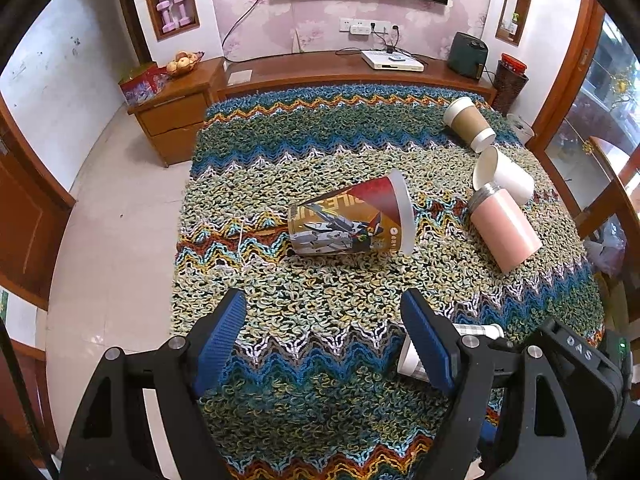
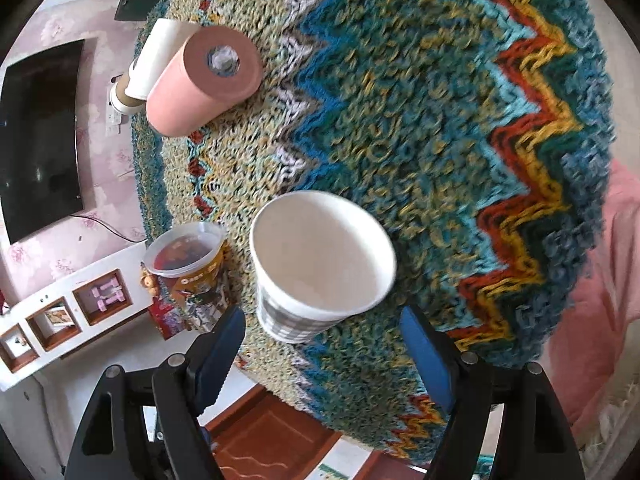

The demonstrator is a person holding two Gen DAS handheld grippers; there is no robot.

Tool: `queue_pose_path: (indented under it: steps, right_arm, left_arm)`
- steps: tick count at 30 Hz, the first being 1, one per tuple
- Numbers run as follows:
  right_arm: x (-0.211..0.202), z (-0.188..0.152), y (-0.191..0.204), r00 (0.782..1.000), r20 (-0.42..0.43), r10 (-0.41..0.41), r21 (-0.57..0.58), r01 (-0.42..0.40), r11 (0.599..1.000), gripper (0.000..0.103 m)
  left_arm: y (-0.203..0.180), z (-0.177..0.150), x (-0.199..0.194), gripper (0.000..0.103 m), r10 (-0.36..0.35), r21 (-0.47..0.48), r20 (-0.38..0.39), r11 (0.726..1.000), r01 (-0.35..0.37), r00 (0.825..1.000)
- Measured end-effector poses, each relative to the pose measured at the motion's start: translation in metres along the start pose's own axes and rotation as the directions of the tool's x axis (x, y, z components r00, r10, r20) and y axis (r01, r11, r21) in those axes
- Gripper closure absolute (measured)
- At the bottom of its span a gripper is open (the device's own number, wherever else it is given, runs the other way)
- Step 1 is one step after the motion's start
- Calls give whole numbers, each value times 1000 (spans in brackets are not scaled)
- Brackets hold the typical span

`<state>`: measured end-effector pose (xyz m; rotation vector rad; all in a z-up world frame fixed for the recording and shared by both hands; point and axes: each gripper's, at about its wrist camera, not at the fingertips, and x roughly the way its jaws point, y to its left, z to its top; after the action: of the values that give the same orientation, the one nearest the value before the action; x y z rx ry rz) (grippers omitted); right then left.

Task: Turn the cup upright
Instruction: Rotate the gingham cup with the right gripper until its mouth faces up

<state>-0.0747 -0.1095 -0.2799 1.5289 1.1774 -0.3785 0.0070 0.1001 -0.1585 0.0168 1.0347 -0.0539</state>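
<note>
I am working over a table draped in a zigzag knitted cloth (image 1: pixel 320 152), with several cups lying toppled across it. Far right, a brown-sleeved paper cup (image 1: pixel 469 123) is lying beside a plain white cup (image 1: pixel 505 176) and a pink tumbler (image 1: pixel 505 231); in the middle a printed plastic cup (image 1: pixel 349 221) is resting on its side.

My right gripper (image 2: pixel 322 342) is hanging spread wide, its blue pads flanking the grey-checked paper cup (image 2: pixel 316 264) without touching it. That cup is lying near the table's near right edge, its mouth facing the right wrist camera. My left gripper (image 1: pixel 325 340) is also hanging spread and empty, and the checked cup is peeking out behind its right finger.

I judge I am lining up the grasp. To do it well I should be centring the pads on the cup's wall, closing gently so the paper is not crushing, then rotating about the base.
</note>
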Motion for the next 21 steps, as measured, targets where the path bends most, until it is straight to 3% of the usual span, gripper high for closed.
queue_pose_path:
  steps: [5,14,16,21]
  right_arm:
    - [13,2,6,1000,24,1,-15,-1,1000,23]
    - [24,10,11,995,91,-46,-75,53,996,23]
    - [24,11,12,995,94,-43,-90,51,995,28]
    - [20,10,26,985,145,-89,-234,121,965,30]
  left_arm:
    - [12,2,-3,21,39,-16,27,999,-39,999]
    - [16,2,1,21,28,-22,7,999,-28,1000]
    - [13,0,2,21,26,-13,5,1000,-26,1000]
    - [9,-1,1,21,24,-6,3,1000,-24,1000]
